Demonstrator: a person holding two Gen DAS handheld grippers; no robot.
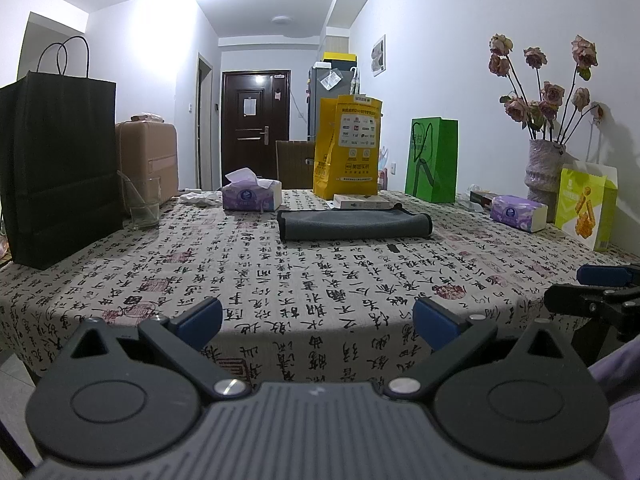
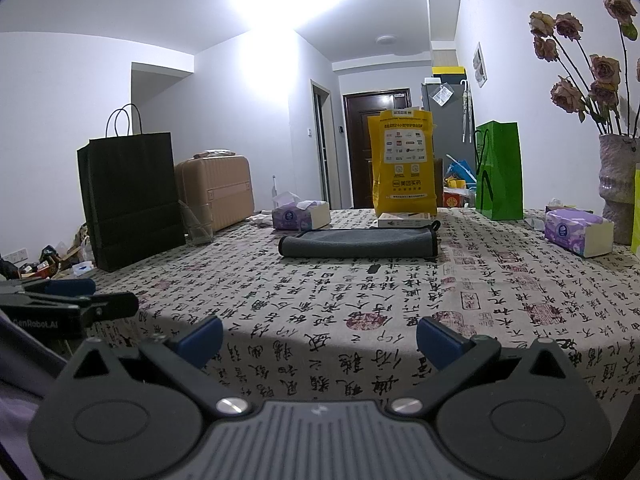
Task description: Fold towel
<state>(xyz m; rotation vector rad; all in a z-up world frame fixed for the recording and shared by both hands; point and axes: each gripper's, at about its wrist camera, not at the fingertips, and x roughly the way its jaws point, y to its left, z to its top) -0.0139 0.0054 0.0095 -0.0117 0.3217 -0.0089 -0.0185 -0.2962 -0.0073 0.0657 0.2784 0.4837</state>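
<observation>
Across the table [image 1: 120, 280] we held both grippers spread and empty; reaching risked snagging the tablecloth [image 2: 520, 300] beneath the towel [image 1: 354, 224].

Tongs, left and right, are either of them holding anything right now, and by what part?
Nothing is held. The left tongs and right tongs are both open over the table's near edge, well short of the folded grey towel.

Grey towel [image 1: 354, 225], folded flat, mid-table, w/ dark edging.

Folded grey towel [image 2: 357, 242] on table [image 2: 520, 300]
</observation>
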